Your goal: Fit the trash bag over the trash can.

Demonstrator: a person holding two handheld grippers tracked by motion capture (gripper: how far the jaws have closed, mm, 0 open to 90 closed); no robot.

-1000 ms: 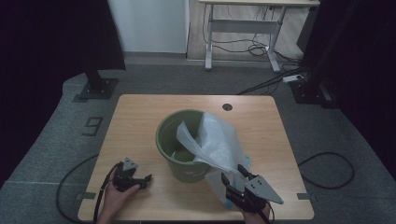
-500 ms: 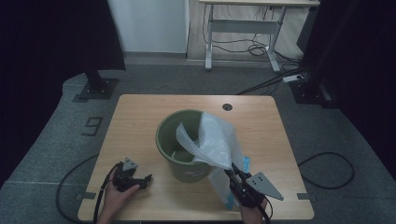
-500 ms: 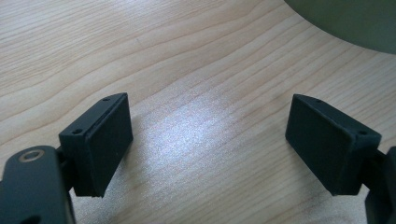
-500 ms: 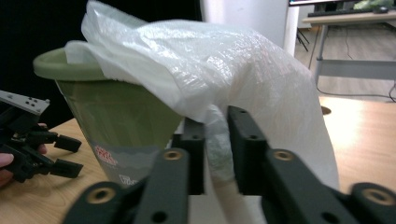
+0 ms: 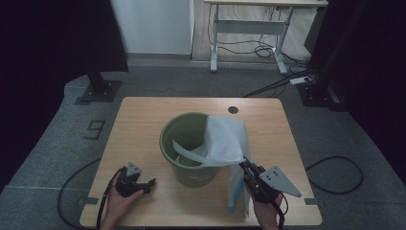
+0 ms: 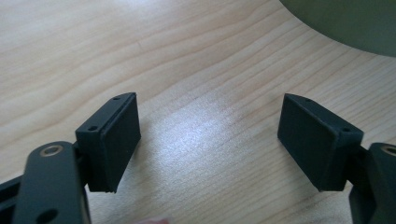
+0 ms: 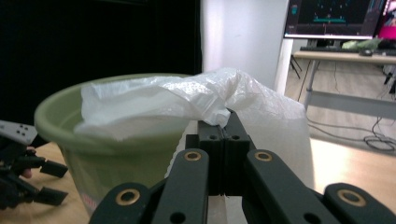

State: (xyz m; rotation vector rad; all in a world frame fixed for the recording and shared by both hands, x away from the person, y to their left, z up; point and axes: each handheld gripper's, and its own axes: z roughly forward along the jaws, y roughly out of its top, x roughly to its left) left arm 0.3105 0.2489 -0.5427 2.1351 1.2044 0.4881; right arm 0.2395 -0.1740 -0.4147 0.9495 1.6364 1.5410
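lab (black curtains [image 5: 57, 38], floor cables [image 5: 268, 88], monitor [image 7: 336, 18]).

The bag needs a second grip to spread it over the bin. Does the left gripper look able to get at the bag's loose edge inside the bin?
Probably yes. The left gripper rests open on the table beside the green bin, nothing between them. The white bag drapes over the far rim, so it must lift over the near rim.

The wooden table [image 5: 143, 120] stands on grey carpet [image 5: 57, 143], with a small dark round grommet hole [image 5: 233, 109] near its far edge. Beyond it stands a white-legged desk [image 5: 249, 33] with loose cables [image 5: 268, 50] under it, and a monitor [image 7: 336, 18] glows in the right gripper view. A power strip [image 5: 300, 80] lies on the floor at right.
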